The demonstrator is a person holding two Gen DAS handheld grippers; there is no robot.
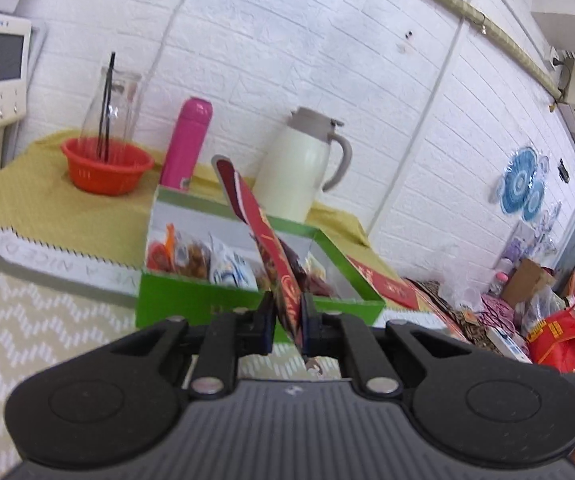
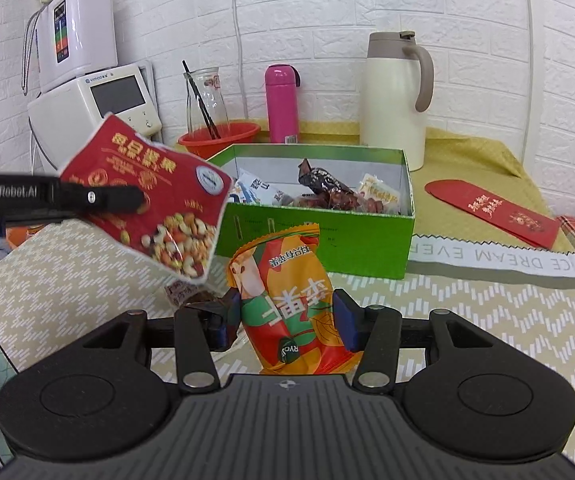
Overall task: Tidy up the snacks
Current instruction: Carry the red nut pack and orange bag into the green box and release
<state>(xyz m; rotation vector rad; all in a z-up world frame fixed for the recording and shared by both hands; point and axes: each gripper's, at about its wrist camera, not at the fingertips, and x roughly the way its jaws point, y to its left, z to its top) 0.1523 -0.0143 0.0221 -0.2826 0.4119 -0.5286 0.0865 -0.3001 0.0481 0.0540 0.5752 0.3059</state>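
Observation:
My left gripper is shut on a red nut snack packet, held edge-on in front of the green box. In the right wrist view the same packet hangs in the air left of the green box, pinched by the left gripper. My right gripper is shut on an orange snack packet, held just in front of the box. The box holds several small wrapped snacks.
Behind the box stand a cream thermos jug, a pink bottle, a red plastic bowl and a glass bottle. A red envelope lies on the yellow cloth to the right. A small dark packet lies under the red one.

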